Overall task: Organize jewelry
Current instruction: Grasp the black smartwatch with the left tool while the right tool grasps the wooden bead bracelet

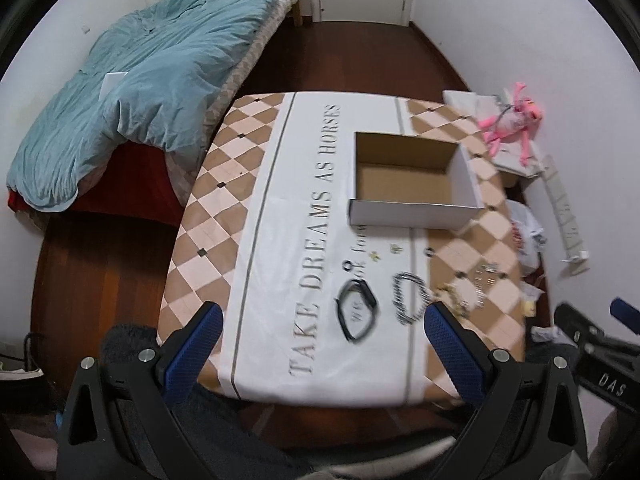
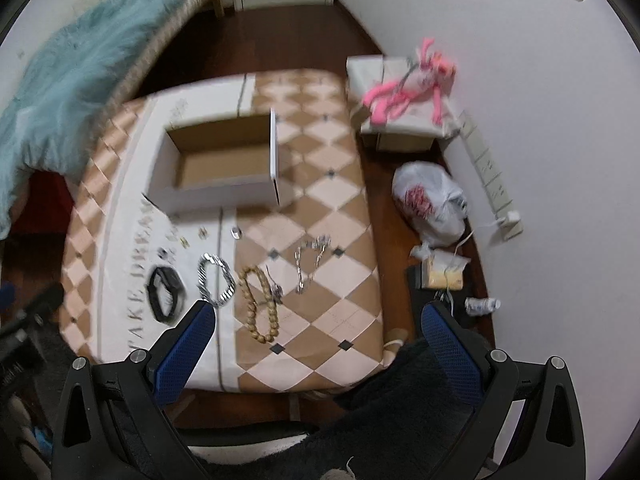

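Below, both grippers' ribbed blue jaws gape empty over a wooden bead bracelet point(image 2: 259, 306) and cardboard box point(image 2: 218, 160)

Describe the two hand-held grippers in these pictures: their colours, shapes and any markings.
Both look alike. The left gripper and the right gripper each have a black frame with triangular cut-outs and round silver bolts. Their fingers carry blue pads with a fine grid texture. In the left wrist view, the other gripper's black body at the right edge bears white letters reading "DAS". No cables show.
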Demonstrator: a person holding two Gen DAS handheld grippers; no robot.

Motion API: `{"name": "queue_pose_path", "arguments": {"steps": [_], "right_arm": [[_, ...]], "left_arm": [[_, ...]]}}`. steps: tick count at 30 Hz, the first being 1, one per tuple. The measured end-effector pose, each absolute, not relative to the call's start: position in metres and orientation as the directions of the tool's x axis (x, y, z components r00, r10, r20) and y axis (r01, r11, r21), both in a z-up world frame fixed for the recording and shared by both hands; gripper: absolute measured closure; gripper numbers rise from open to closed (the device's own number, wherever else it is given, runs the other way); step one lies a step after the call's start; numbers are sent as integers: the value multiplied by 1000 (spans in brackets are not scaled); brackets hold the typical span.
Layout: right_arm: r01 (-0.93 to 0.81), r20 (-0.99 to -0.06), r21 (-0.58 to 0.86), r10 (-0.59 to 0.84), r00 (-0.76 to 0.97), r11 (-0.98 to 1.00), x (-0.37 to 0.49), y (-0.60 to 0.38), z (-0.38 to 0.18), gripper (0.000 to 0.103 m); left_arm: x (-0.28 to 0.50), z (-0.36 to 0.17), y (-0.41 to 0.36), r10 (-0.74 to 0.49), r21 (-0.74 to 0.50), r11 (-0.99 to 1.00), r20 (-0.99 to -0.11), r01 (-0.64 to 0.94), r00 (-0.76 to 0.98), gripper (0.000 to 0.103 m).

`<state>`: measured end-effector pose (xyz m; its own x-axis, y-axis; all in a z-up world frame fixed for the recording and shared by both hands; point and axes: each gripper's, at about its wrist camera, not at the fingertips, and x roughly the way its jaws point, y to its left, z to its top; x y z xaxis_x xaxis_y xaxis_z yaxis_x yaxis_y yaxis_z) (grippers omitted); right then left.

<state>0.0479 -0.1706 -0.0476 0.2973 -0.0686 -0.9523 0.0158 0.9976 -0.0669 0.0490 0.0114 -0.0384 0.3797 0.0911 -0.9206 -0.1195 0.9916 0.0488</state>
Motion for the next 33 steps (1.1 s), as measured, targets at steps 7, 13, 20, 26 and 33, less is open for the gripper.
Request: {"name": "queue_pose_path", "arguments": {"steps": [7,13,20,26,33], "right_arm": [[16,-987,-49,-51,149,999,63,-169,-147,5],[25,-999,-15,-16,46,1000,67,-164,-206,19],[35,-1000,24,23,17,999,64,-162,-232,30],[2,-999,7,7,35,1000,65,-155,-232,39],[-30,-998,-9,-7,64,1000,60,-139,-223,57]], "left_arm": [[67,-109,20,147,117,986,-948,-120,283,0],[72,-163,21,120,104,989,-981,-105,155,1],[72,-192,10,11,1,993,-996,-115,88,1],[77,-198,-2,-2,-11,997,-994,-81,106,1],[85,-204,-14,17,13,999,-995,-38,99,31]]}}
